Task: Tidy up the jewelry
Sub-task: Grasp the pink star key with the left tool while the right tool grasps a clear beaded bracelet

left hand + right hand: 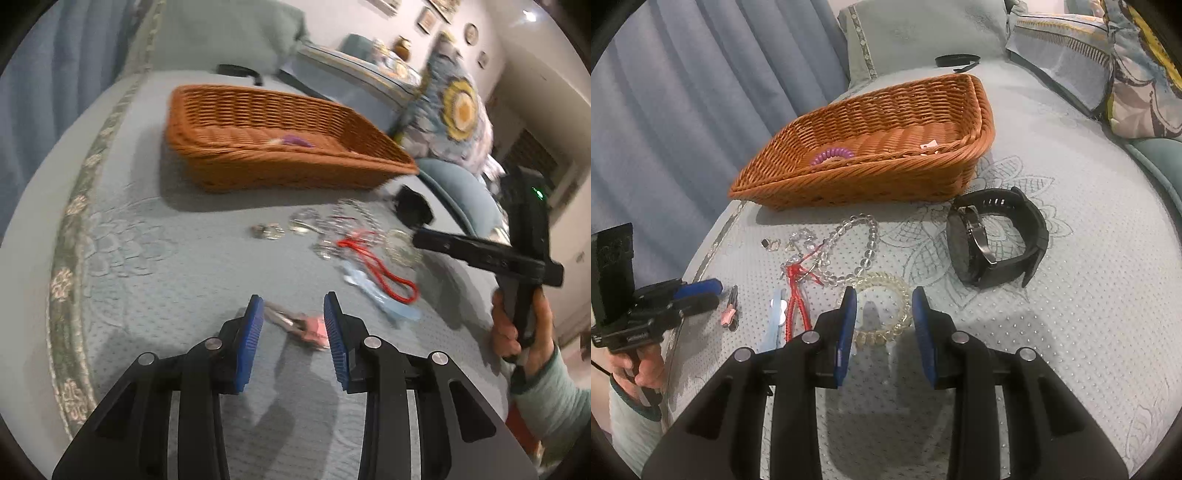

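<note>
A brown wicker basket (280, 144) (879, 147) stands on the bed and holds a purple coil hair tie (833, 155) and a small white item (931, 145). My left gripper (294, 306) is open, its fingers on either side of a pink hair clip (303, 326) (729, 308) on the bedspread. My right gripper (884, 297) is open just above a pale yellow bead bracelet (886, 310). Nearby lie a clear bead necklace (849, 251), a red cord (380, 269) (796, 291), a light blue strip (774, 321), rings (771, 243) and a black watch (997, 240).
The light blue quilted bedspread (1089, 277) has pillows (923, 33) and a floral cushion (458, 107) at the back. A black headband (956, 61) lies beyond the basket. Blue curtains (683, 110) hang on the left. The bed's edge runs along the left side.
</note>
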`<control>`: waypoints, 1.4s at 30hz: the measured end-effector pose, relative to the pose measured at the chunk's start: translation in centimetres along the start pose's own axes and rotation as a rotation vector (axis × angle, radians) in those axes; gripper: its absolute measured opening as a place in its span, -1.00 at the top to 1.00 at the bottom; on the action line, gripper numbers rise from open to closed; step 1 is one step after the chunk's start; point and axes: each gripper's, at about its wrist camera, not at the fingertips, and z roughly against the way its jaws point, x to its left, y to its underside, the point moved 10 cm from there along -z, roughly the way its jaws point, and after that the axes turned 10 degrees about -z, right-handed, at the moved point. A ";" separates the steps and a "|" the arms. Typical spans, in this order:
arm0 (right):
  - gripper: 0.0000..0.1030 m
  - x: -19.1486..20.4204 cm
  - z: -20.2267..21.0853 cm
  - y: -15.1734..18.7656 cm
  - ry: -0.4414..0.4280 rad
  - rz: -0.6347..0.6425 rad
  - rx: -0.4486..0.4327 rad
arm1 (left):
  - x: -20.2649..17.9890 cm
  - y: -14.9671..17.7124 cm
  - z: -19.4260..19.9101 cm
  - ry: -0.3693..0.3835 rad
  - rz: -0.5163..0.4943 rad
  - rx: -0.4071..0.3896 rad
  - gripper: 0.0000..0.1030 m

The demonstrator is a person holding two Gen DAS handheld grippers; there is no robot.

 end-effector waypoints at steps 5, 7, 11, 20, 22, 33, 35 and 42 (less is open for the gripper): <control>0.45 0.0 0.0 0.2 0.002 0.003 0.002 | 1.4 0.7 -0.1 -0.037 0.034 0.016 0.38; 0.45 -0.1 -0.1 0.2 0.000 0.001 0.004 | 1.6 1.0 0.7 -0.047 0.065 0.010 0.38; 0.45 -0.2 -0.2 0.3 0.003 -0.002 0.006 | -0.5 2.1 2.3 0.021 0.122 -0.008 0.34; 0.45 -0.4 -0.4 0.5 -0.005 -0.009 0.013 | -2.9 1.4 -1.4 -0.181 0.034 0.014 0.03; 0.45 -0.3 -0.5 0.5 0.004 0.001 0.012 | -3.1 1.3 -1.8 -0.237 -0.012 0.011 0.04; 0.45 0.3 -1.4 0.3 0.076 0.054 -0.006 | -1.9 1.8 -0.7 -0.253 -0.037 -0.010 0.58; 0.45 0.6 -1.6 0.4 0.119 0.092 -0.014 | -2.0 1.8 -0.8 -0.256 -0.034 -0.011 0.58; 0.85 1.6 -1.3 0.9 0.186 0.183 -0.051 | -2.3 1.3 -0.6 -0.272 -0.051 -0.036 0.60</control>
